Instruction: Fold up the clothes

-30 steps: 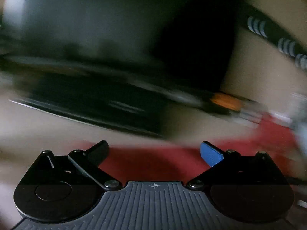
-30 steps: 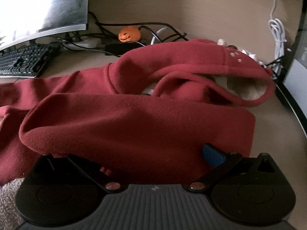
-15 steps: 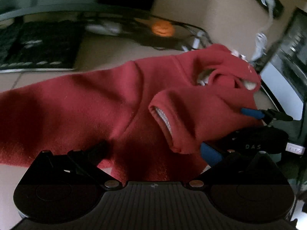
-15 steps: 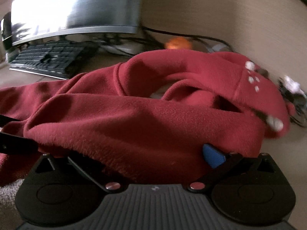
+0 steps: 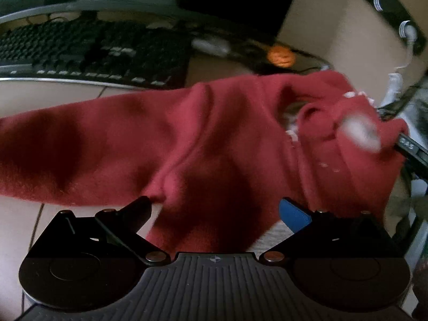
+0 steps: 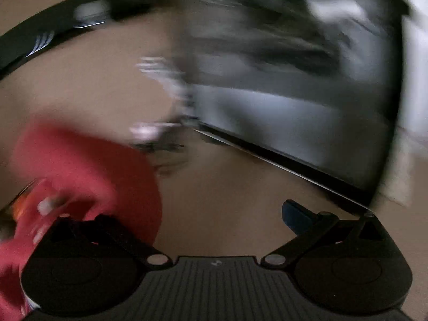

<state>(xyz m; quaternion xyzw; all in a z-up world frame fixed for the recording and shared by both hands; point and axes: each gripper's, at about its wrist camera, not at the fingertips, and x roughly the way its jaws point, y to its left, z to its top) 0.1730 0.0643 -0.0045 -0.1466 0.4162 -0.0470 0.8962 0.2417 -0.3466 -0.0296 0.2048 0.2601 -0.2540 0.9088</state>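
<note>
A red fleece hoodie (image 5: 203, 139) lies spread on the desk, one sleeve stretching left and the hood (image 5: 345, 123) bunched at the right. My left gripper (image 5: 216, 210) hovers open over its near edge, black finger (image 5: 139, 208) and blue finger (image 5: 293, 212) wide apart with fabric beneath them. The dark body of my right gripper (image 5: 409, 147) shows at the hood's right edge. The right wrist view is motion-blurred. In it my right gripper (image 6: 200, 219) is open, with red fabric (image 6: 80, 171) only at the lower left by its black finger (image 6: 107, 222).
A black keyboard (image 5: 88, 50) sits behind the sleeve, with an orange pumpkin figure (image 5: 281, 56) and cables beside it. A monitor (image 6: 294, 101) stands close on the right. White cables (image 5: 396, 80) hang at the wall. Bare tan desk (image 6: 219, 200) lies ahead of the right gripper.
My right gripper has swung right, off the hoodie, and now faces the monitor with nothing between its fingers. My left gripper has shifted slightly over the hoodie's near edge. The hood has moved.
</note>
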